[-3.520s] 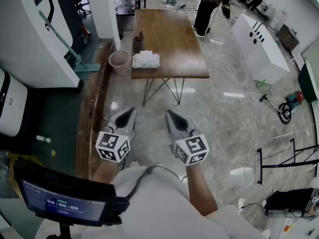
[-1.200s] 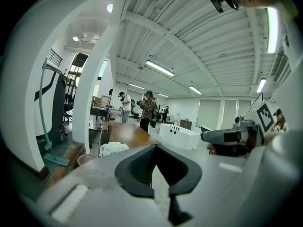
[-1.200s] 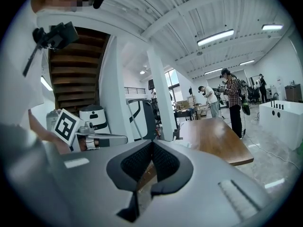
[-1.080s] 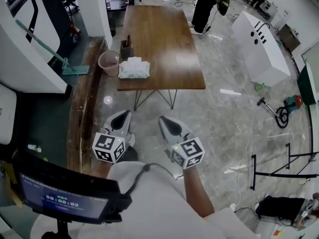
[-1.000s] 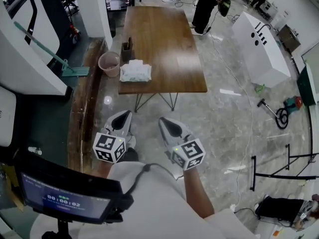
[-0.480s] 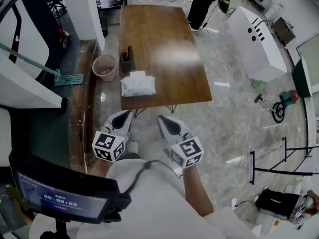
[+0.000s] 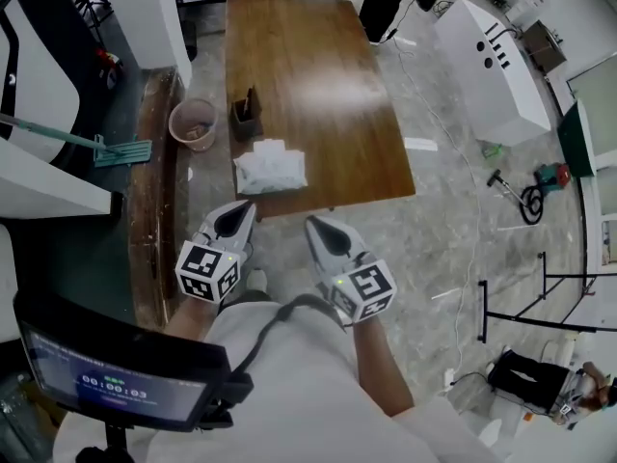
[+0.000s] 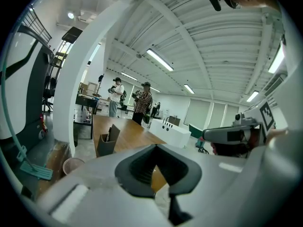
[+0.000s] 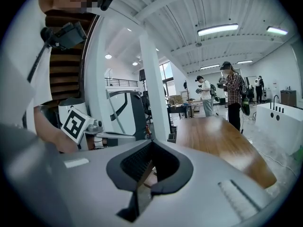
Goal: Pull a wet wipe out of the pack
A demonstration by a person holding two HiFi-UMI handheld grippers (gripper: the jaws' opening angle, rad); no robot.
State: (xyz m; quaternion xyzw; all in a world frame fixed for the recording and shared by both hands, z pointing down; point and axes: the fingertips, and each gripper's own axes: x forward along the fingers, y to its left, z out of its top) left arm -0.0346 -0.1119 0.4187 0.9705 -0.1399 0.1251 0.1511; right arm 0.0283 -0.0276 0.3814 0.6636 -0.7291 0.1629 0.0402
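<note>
Plainly the approach is the step in hand: the soft white wet-wipe pack (image 7: pixel 270 172) lies on the long brown wooden table (image 7: pixel 318 75), close to its near edge, on the person's side of a small dark upright holder (image 7: pixel 246 119). Both tools hang by that near edge, apart from the pack. The left gripper (image 7: pixel 237 218) has its jaws pressed together on nothing, and the right gripper (image 7: pixel 318 230) likewise, as each gripper view shows. To do it well, the jaws should part before arrival. One gripper would best pin the pack's body flat while the other nips only the top sheet at the opening, too small to make out here, and draws it up slowly so the light pack does not lift along
</note>
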